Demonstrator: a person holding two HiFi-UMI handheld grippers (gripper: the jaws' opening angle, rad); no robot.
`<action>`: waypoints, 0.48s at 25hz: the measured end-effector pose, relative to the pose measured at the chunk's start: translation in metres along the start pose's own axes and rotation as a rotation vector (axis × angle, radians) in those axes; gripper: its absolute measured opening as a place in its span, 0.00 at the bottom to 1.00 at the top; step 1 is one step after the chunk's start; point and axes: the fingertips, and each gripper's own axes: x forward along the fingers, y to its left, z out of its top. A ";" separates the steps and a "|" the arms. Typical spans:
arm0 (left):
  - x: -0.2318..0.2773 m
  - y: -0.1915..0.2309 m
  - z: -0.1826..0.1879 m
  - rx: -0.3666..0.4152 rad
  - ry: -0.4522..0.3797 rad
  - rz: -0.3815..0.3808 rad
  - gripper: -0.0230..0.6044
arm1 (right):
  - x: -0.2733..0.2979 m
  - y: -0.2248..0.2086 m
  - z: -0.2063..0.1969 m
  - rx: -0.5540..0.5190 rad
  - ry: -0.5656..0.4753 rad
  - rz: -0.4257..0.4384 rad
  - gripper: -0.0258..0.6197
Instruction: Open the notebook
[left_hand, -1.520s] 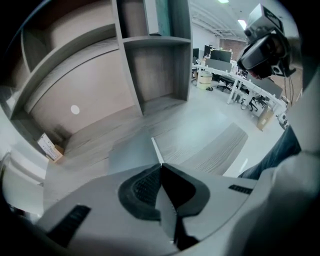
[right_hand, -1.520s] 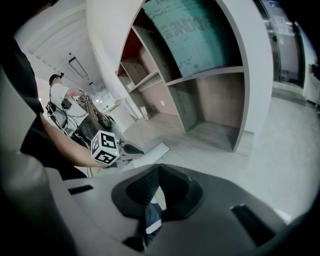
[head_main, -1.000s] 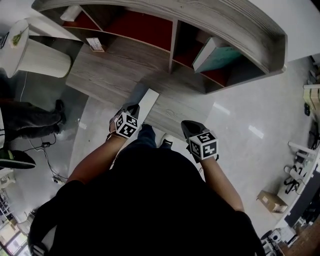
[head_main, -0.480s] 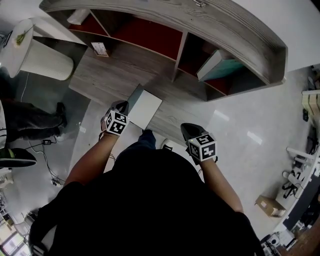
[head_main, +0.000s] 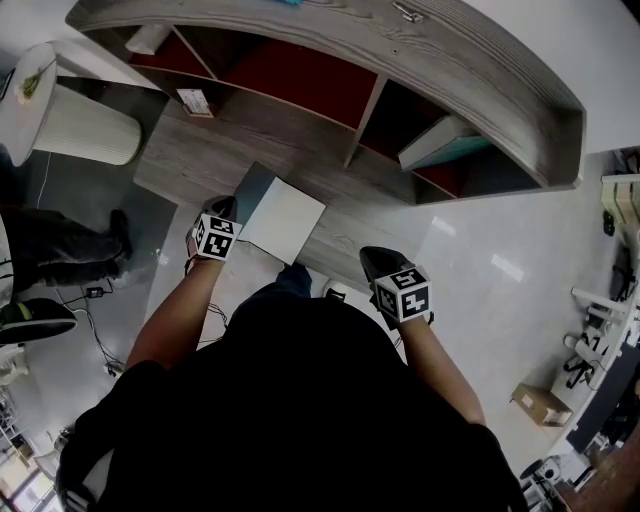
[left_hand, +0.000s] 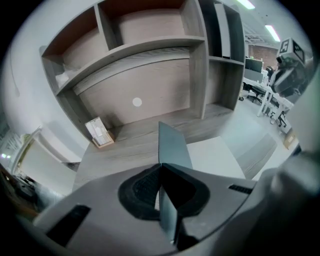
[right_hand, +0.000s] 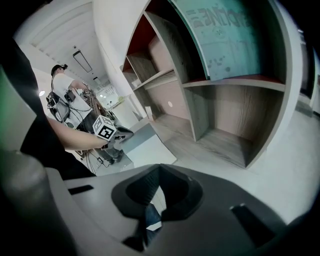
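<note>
A grey wood-grain desk is carrying everything, with a curved shelf unit of the same wood rising along its back. A notebook is lying near the desk's front edge, showing a blank white page, while its dark cover is standing up along the left side. A small card box is sitting far back on the left, well apart from the notebook. In the right-hand compartment a teal board is leaning at a tilt. Something pale, perhaps folded paper, is resting in the upper left compartment.
</note>
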 end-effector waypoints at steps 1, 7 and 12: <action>0.003 0.004 -0.002 -0.007 0.005 0.002 0.06 | 0.002 -0.001 0.001 0.003 0.000 -0.003 0.04; 0.020 0.022 -0.018 -0.045 0.043 0.007 0.06 | 0.011 -0.001 0.008 0.019 0.007 -0.008 0.04; 0.033 0.033 -0.028 -0.082 0.069 0.004 0.06 | 0.018 0.002 0.009 0.028 0.014 -0.011 0.04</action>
